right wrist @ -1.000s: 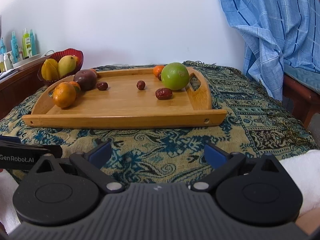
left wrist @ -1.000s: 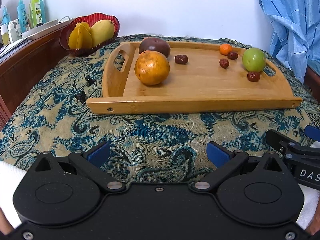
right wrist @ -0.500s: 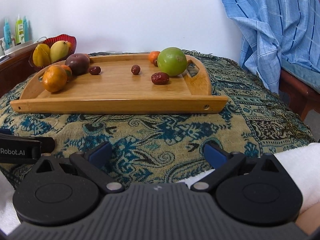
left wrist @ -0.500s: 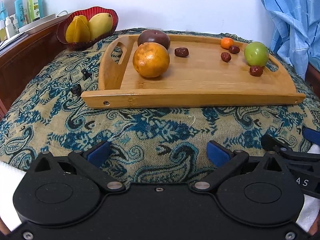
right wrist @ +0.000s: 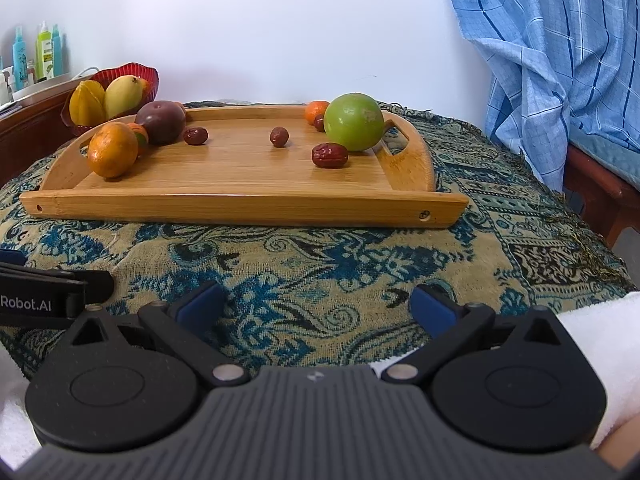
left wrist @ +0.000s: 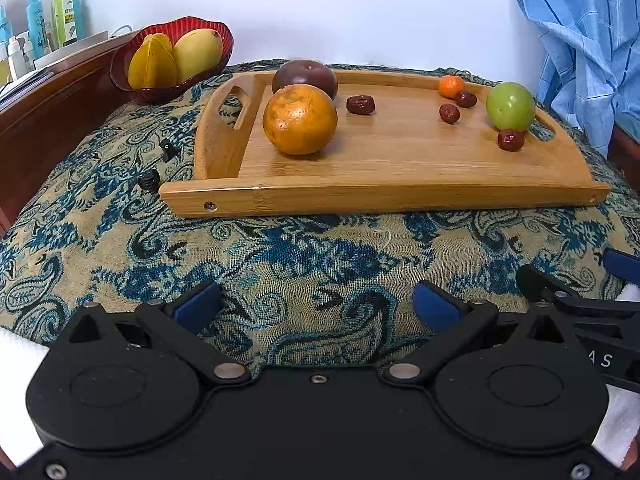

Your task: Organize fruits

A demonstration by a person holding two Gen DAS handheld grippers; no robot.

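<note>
A bamboo tray [left wrist: 400, 196] [right wrist: 240, 204] lies on a patterned cloth. On it are a large orange [left wrist: 300, 119] [right wrist: 113, 149], a dark purple fruit [left wrist: 305, 76] [right wrist: 161, 121], a green fruit [left wrist: 510, 105] [right wrist: 353, 121], a small tangerine [left wrist: 451, 85] [right wrist: 316, 111] and several red dates [left wrist: 361, 104] [right wrist: 329, 155]. A red bowl [left wrist: 132, 92] [right wrist: 152, 80] at the back left holds a starfruit [left wrist: 152, 67] and a mango [left wrist: 197, 55]. My left gripper [left wrist: 316, 306] and right gripper [right wrist: 316, 306] are open and empty, low over the cloth in front of the tray.
A wooden sideboard [left wrist: 48, 120] with bottles [left wrist: 60, 12] stands at the left. A blue checked cloth [right wrist: 560, 60] hangs over a chair at the right. Two small black clips [left wrist: 150, 180] lie on the cloth left of the tray.
Both grippers have shifted a little, and the tray now sits slightly differently in each view. The jaws stay open; no fruit has moved.
</note>
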